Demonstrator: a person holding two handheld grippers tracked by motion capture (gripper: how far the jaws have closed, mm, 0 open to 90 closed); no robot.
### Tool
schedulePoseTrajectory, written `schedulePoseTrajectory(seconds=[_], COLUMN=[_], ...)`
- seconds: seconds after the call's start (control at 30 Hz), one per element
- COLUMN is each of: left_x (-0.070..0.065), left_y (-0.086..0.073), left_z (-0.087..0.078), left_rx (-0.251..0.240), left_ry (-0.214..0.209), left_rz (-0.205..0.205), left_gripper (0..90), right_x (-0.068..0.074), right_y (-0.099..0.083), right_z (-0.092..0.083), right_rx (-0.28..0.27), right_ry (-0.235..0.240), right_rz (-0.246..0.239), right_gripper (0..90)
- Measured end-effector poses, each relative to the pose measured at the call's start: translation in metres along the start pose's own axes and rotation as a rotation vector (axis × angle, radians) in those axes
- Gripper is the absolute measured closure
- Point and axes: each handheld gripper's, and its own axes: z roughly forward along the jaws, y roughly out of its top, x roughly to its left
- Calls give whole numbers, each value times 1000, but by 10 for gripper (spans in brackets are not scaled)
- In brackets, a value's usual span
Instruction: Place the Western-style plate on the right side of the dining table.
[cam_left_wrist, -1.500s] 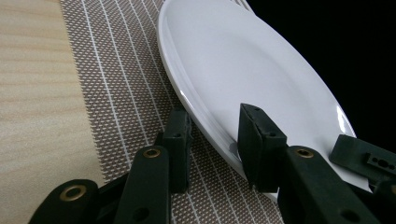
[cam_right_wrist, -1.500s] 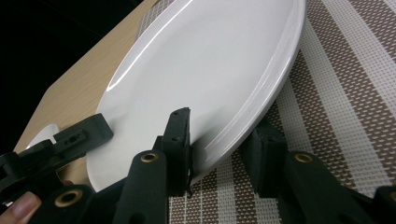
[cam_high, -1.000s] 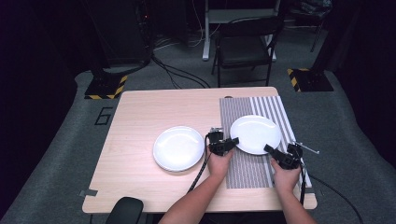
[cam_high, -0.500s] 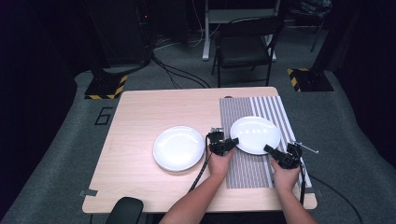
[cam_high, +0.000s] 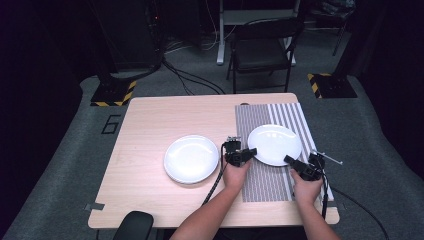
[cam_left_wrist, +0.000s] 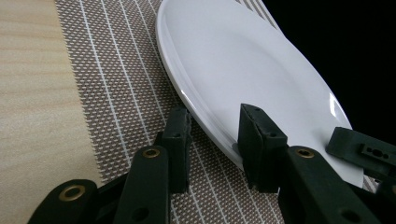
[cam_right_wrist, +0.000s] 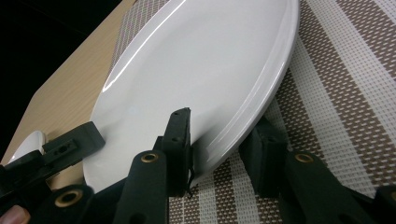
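A glossy round white plate (cam_high: 274, 144) lies on the woven brown-and-white striped placemat (cam_high: 260, 175) at the pale wood table's (cam_high: 150, 120) three o'clock side. The left gripper (cam_high: 242, 155) straddles its rim at eight o'clock, the right gripper (cam_high: 295, 164) at five o'clock, jaws spread around the edge. A second white plate (cam_high: 191, 158) sits apart on bare wood. Nothing has shifted in the last second.

My two forearms enter from bottom of high view, angled up and slightly apart. Left gripper (cam_high: 246, 153) near frame centre, jaws parted, straddling plate rim. Right gripper (cam_high: 296, 164) lower right of centre, jaws likewise parted astride rim. My hands wrap both handles.
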Motion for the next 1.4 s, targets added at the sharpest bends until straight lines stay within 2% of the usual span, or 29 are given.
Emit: schedulePoseTrajectory(seconds=[0.1, 0.17, 0.3, 0.37, 0.47, 0.57, 0.73, 0.77, 0.93, 0.97, 1.0, 1.07, 1.1, 1.13, 1.17, 1.27, 1.4], left_x=[1, -1, -2, -5, -5, -5, -5, -3, -3, -3, -4, -5, -3, -4, -3, -1, 2], left_y=[0, -1, -1, -2, -4, -4, -6, -6, -8, -7, -8, -7, -7, -7, -7, -6, -3], left_z=[-1, -1, -2, -3, -2, -3, -5, -6, -12, -14, -16, -19, -20, -21, -22, -28, -32], left_rx=[2, 0, 0, 6, 10, 18, 12, 19, 0, 0, -6, -4, -1, -9, -8, -8, -14], left_ry=[-3, -7, 0, -1, -10, -13, -20, -22, -33, -35, -40, -38, -34, -33, -34, -30, -29], left_rz=[14, -1, 13, 29, 12, 33, 21, 29, 5, 33, 26, 29, 50, 31, 32, 51, 57], left_gripper=[643, 639, 620, 597, 589, 586, 580, 576, 559, 557, 553, 546, 540, 540, 538, 526, 515], right_x=[0, 0, 4, 5, 7, 7, 5, 4, 2, 3, 3, 1, 2, 2, 2, 3, 6], right_y=[0, 0, -1, -1, -2, -2, -2, -2, -4, -5, -5, -5, -6, -6, -6, -5, -5], right_z=[0, -2, -3, -4, -5, -5, -9, -9, -11, -12, -13, -16, -20, -20, -22, -27, -34], right_rx=[2, 2, -6, -8, -10, -7, -10, -8, -5, -4, -1, -12, -25, -25, -29, -56, -88], right_ry=[-3, -6, -6, -13, -21, -41, -50, -53, -67, -71, -74, -78, -86, -86, -88, -76, -53], right_rz=[3, -7, -10, -54, -70, -61, -22, -22, -25, -21, -24, -21, -20, -20, -13, -1, -11], right_gripper=[642, 643, 635, 623, 620, 605, 577, 576, 575, 576, 574, 575, 572, 572, 566, 529, 497])
